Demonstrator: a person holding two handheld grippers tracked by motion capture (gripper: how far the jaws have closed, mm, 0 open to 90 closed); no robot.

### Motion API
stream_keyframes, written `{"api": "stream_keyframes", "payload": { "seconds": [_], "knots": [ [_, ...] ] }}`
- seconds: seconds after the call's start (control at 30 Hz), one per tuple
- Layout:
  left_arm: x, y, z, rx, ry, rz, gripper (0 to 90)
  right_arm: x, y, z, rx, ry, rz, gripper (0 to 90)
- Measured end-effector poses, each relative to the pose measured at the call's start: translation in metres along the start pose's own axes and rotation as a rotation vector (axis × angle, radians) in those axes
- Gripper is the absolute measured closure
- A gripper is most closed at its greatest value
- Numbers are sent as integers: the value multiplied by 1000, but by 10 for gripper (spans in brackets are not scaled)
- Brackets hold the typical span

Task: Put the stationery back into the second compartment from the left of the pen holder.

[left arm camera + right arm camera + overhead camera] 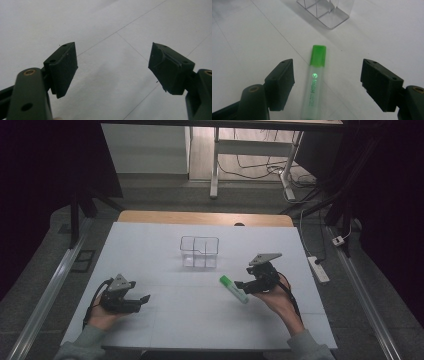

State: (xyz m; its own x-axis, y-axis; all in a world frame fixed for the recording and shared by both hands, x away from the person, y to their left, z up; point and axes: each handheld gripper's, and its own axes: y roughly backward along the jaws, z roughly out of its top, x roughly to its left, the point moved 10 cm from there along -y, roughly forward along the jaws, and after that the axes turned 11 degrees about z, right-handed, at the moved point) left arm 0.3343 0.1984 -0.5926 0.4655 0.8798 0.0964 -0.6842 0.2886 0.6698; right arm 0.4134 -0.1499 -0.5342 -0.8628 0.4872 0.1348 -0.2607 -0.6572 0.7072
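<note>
Hovering right gripper (327, 82): jaws spread wide on either side of the green highlighter (314, 82), not touching it.
Highlighter spot: flat on the white worktop (165, 320), cap end toward the clear organiser (200, 252), near it but apart, just ahead of the right hand (280, 297).
Left gripper (112, 67): jaws spread, nothing between them, bare worktop beneath; held low on the person's left, well away from the pen.
Slip risk: I judge the round barrel could roll or squirt out if the jaws close off-centre or near the tapered cap.
Tipping risk: the organiser looks light, so a nudge from the pen or a jaw could probably shove or topple it.
Aim risk: its compartments are narrow, so a tilted pen may catch on a divider.
Organiser contents: all compartments look empty, as far as the clear walls let me tell.
</note>
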Motion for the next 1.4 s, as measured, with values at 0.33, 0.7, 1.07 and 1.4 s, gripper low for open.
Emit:
{"api": "stream_keyframes", "payload": {
  "seconds": [0.33,0.7,1.07,1.4],
  "knots": [
    [-1,-2,0,3,-8,1,227,3,-19,10,52,-5,21,266],
    [-1,-2,0,4,-12,0,227,7,-32,21,86,-5,50,269],
    [-3,-2,-1,1,-20,-9,227,9,-48,21,147,-17,71,278],
    [-3,-1,0,-1,-17,-12,226,5,-67,17,226,-39,52,306]
  ]
}}
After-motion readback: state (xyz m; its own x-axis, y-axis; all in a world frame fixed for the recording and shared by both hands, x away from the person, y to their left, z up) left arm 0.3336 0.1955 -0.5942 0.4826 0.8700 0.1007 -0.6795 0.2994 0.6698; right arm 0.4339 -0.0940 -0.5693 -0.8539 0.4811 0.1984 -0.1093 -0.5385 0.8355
